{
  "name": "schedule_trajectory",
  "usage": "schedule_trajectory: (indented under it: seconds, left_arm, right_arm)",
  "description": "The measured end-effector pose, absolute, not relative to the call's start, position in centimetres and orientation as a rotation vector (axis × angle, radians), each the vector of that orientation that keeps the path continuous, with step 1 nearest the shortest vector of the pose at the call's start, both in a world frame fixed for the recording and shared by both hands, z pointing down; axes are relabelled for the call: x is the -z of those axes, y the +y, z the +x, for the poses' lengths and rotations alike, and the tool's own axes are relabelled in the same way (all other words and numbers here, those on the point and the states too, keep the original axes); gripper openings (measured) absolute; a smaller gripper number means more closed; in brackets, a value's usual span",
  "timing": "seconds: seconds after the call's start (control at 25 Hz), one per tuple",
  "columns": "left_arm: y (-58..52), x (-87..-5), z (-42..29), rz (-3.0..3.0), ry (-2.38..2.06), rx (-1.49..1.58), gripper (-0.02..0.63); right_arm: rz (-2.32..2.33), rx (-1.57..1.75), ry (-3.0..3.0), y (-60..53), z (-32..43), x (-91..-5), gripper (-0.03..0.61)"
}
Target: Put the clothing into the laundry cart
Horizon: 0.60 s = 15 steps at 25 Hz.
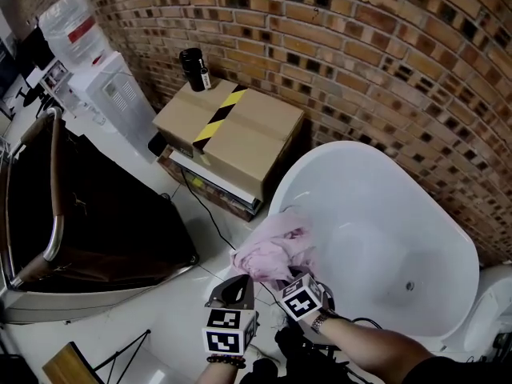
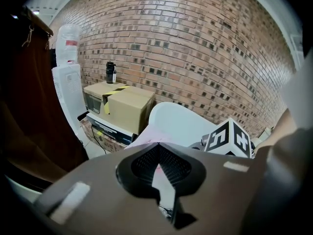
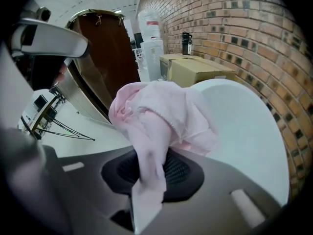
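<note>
My right tool (image 3: 150, 166) is pinching a pink garment (image 3: 164, 109). A strip of the cloth runs down between its two dark pads, and the rest bunches in a soft heap just past the tips. My left tool (image 2: 157, 147) has its tips pressed together with nothing in them. The pink cloth shows only beyond it, through the slit lower down between the pads. The two tools sit side by side, and the right tool's marker cube (image 2: 229, 138) is close on my left tool's right.

From the head view, the bunched garment lies over the near-left rim of a white bathtub (image 1: 376, 238), which spreads ahead and to the right of my right tool. The laundry cart (image 1: 88, 214) is dark brown inside with a shiny metal rim. It stands well off to the left of both tools, apart from the cloth, with white floor (image 1: 168, 310) between.

Ahead of my left tool, between cart and tub, a cardboard box (image 1: 240, 126) with black-and-yellow striped tape sits on a low stack. A black bottle (image 1: 193, 69) stands upright on its far corner. Left of the box is a white water dispenser (image 1: 112, 102) with a jug on top. A brick wall (image 1: 384, 46) runs behind all of it.
</note>
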State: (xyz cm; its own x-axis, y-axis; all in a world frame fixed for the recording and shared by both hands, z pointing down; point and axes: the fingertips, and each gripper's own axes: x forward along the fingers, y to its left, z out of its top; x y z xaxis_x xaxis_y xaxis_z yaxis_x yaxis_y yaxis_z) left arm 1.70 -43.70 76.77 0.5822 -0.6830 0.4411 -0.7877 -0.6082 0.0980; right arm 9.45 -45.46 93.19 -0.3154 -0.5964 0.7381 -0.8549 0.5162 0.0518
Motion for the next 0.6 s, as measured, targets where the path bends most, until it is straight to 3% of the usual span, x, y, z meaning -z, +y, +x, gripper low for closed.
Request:
schedule_trajectory:
  seconds: [0.6]
  left_arm:
    - [-39.5,-68.6,1.2,2.565,-1.299,-0.466,0.003]
  right_arm:
    - [1.252,-0.316,-2.254,-41.7,9.6,-78.0,0.072]
